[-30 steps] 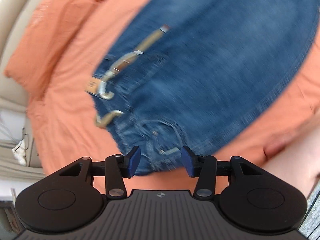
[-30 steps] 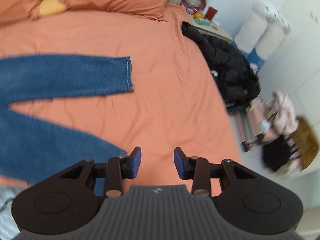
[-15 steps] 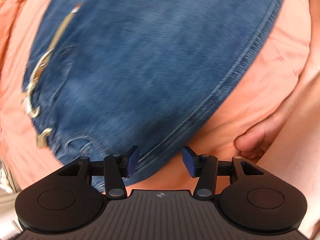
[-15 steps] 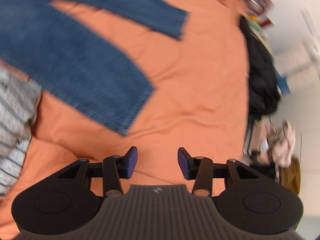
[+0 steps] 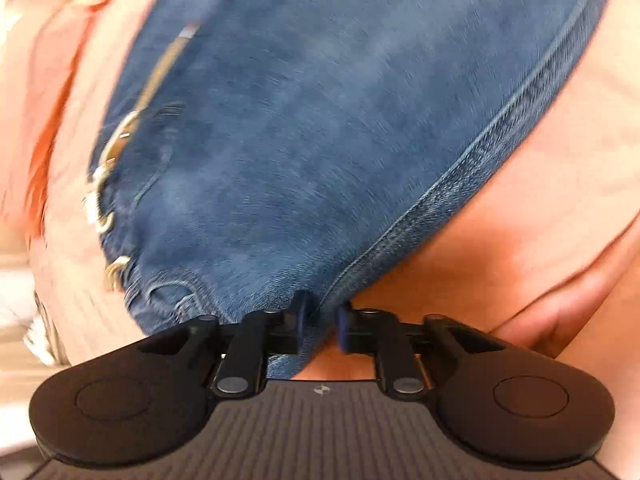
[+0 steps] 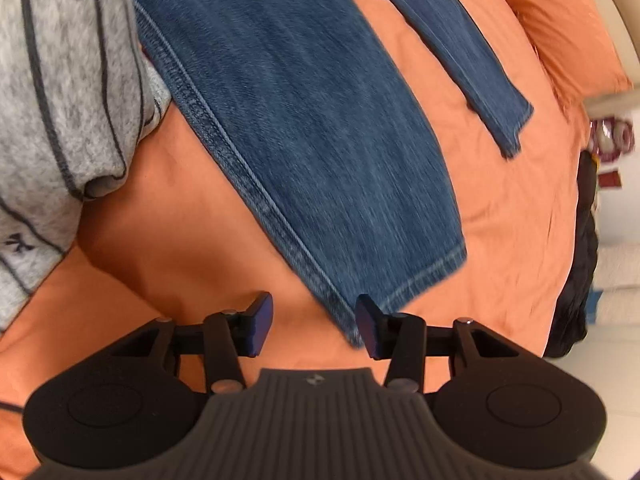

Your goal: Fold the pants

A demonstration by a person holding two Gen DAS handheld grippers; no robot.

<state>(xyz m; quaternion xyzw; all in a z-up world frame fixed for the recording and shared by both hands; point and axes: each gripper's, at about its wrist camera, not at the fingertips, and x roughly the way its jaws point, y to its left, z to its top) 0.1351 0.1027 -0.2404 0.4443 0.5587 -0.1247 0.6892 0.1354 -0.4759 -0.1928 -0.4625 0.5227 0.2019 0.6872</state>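
The pants (image 5: 340, 120), blue denim, lie spread on a bed covered by an orange sheet (image 5: 540, 208); in the left wrist view the waist end fills the frame from 9 to 2 o'clock, with a tan belt (image 5: 120, 148) threaded at the waistband toward 9 o'clock. The left tool (image 5: 320, 324) has just been closing; its blue pads (image 5: 300, 320) are now clamped on the denim edge beside the outer side seam, at 6 o'clock in the frame, with fabric bunched between them. A person's bare hand or forearm sits at 4 o'clock, blurred.

In the right wrist view both legs run from 12 o'clock toward 5 o'clock; the nearer leg's hem (image 6: 420, 280) ends just above the right tool (image 6: 314, 324), whose jaws stand apart, unclamped; the hem corner lies against the inner face of its right finger (image 6: 368, 328); whether they touch cannot be told. A grey striped garment (image 6: 60, 100) occupies 9 to 11 o'clock; a dark jacket (image 6: 580, 260) lies at 3 o'clock. An orange pillow (image 6: 572, 32) sits at 1 o'clock. No legible writing or brand is visible; a small emblem marks each tool body, unreadable.
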